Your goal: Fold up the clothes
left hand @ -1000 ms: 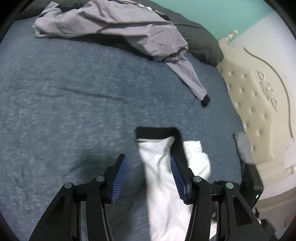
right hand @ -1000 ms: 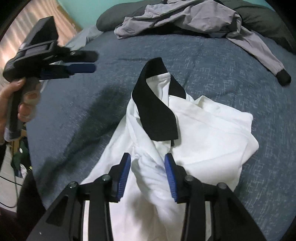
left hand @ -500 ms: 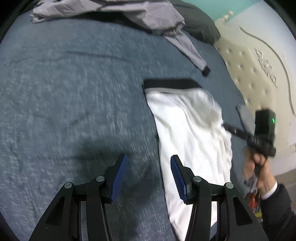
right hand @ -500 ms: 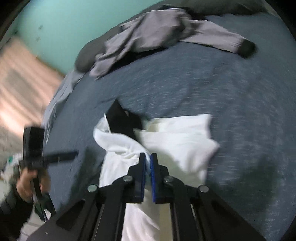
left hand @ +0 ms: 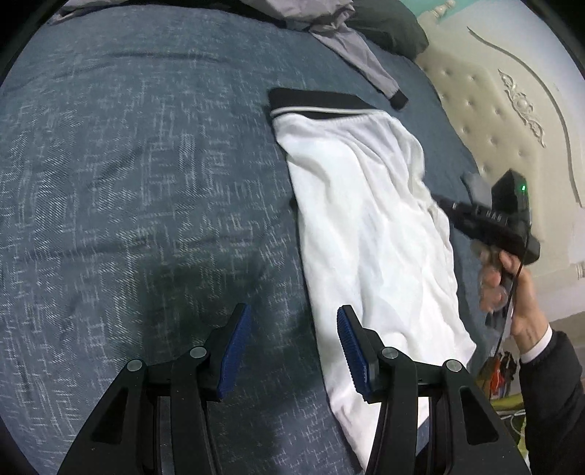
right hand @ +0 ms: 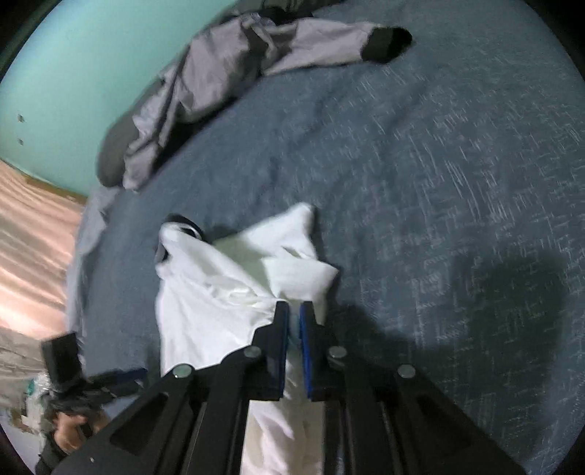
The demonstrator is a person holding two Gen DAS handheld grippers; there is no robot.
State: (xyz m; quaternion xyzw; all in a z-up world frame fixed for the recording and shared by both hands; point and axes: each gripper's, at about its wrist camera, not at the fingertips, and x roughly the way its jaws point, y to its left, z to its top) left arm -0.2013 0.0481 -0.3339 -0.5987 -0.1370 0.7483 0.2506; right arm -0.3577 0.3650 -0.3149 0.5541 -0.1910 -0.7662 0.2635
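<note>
Left tongs: blue pads standing apart, nothing between them, hanging over bare bedspread with the right pad just over the white garment's near edge
Right tongs: pads nearly together and easing open a touch, a fold of white cloth pinched between them
White garment: stretched out long on the bed in the left wrist view, its black band with a thin white stripe at the far end; in the right wrist view it rises bunched and creased toward the right tongs
Grey jacket: crumpled at the far side of the bed, one sleeve with a black cuff thrown out over the bedspread, well apart from the white garment
Bed: dark blue textured bedspread, shadow patches under both tools
Pillow: dark, partly under the jacket
Headboard: cream, button-tufted, beside the bed
Right hand: gripping the black handle, dark sleeve with a white cuff at the wrist
Wall: turquoise, beyond the jacket
</note>
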